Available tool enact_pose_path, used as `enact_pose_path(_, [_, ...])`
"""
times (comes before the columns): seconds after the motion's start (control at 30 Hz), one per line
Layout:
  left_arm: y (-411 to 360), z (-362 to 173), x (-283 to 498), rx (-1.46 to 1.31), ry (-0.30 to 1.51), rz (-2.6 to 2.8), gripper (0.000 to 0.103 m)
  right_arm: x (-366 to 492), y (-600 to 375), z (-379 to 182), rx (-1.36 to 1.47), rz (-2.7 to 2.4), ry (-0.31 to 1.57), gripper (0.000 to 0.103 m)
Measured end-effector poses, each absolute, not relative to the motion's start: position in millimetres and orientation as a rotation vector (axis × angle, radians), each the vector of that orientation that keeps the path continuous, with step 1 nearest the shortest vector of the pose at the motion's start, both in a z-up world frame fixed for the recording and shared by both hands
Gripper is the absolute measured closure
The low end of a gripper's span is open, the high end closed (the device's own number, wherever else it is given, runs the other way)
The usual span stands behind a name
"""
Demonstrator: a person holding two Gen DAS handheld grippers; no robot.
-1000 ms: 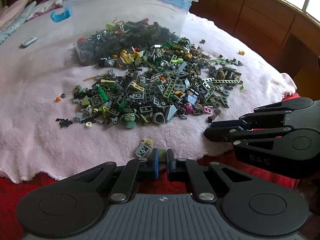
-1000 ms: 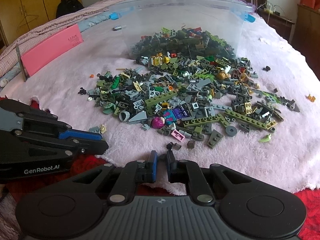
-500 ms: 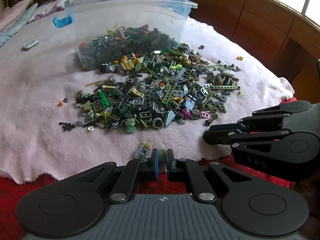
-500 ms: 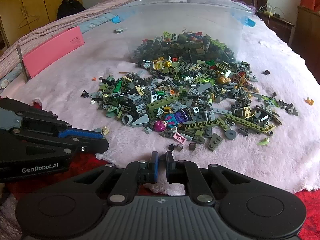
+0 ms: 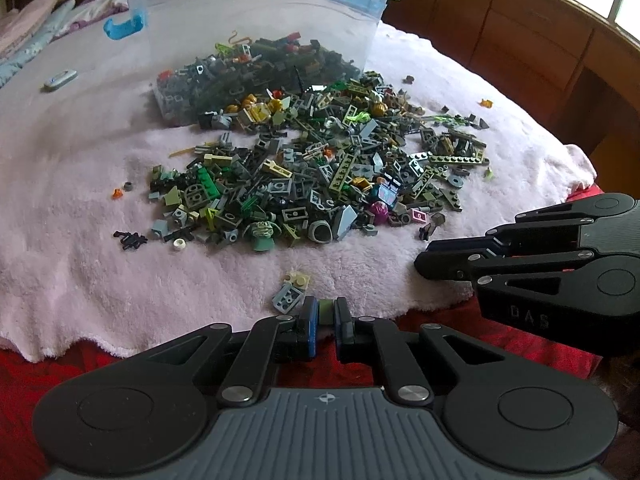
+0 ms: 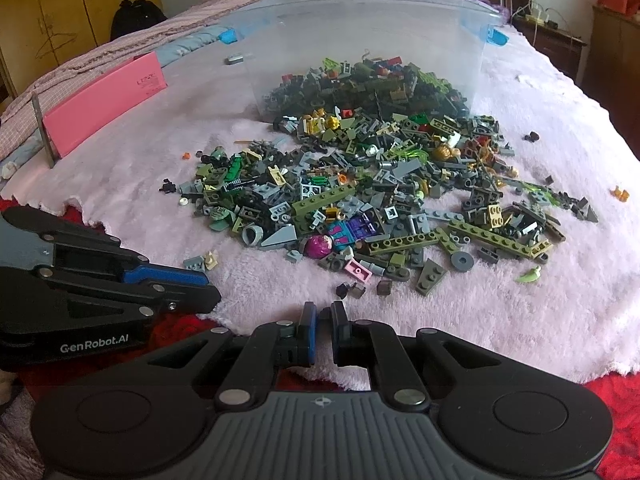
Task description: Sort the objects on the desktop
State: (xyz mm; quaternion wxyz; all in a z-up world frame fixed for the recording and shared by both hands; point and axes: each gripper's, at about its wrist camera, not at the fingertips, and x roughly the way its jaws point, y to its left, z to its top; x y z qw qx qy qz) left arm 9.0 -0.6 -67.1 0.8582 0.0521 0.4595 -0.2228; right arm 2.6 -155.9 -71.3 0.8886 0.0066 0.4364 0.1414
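Observation:
A heap of small building bricks [image 5: 320, 168] spills from a tipped clear plastic bin [image 5: 260, 20] onto a pink fluffy blanket [image 5: 80, 280]; the heap also shows in the right wrist view [image 6: 380, 200]. My left gripper [image 5: 325, 312] is shut on a small olive-green brick [image 5: 326, 311] near the blanket's front edge. A grey plate brick [image 5: 287, 298] with a tan stud piece lies just ahead of it. My right gripper [image 6: 322, 316] is nearly shut with nothing between its fingers, low over the front edge; it appears at the right of the left wrist view [image 5: 424, 266].
A pink box [image 6: 104, 104] stands on the left of the blanket. A small grey device [image 5: 60, 79] lies far left. Stray pieces lie apart: black bits [image 5: 130, 239], an orange piece [image 6: 620, 194]. Red cloth [image 5: 40, 364] lies under the blanket edge. Wooden cabinets [image 5: 520, 40] stand to the right.
Both grippers have drawn back slightly from the heap and risen a little. The left one still holds the olive-green brick. The pieces on the blanket have not moved.

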Motion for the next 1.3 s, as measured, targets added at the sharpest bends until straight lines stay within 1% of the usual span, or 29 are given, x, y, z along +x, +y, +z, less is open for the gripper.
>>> enact_pose_path(0.43, [0, -57, 4, 0.113, 0.934, -0.472, 0.093, 0, -156, -69, 0.005, 0.293, 0.898, 0.095])
enact_pose_path(1.1, [3, -31, 4, 0.099, 0.866, -0.465, 0.093, 0, -156, -47, 0.004, 0.306, 0.844, 0.095])
enact_pose_path(1.3, [8, -34, 0, 0.124, 0.884, -0.455, 0.093, 0, -157, -47, 0.005, 0.302, 0.846, 0.095])
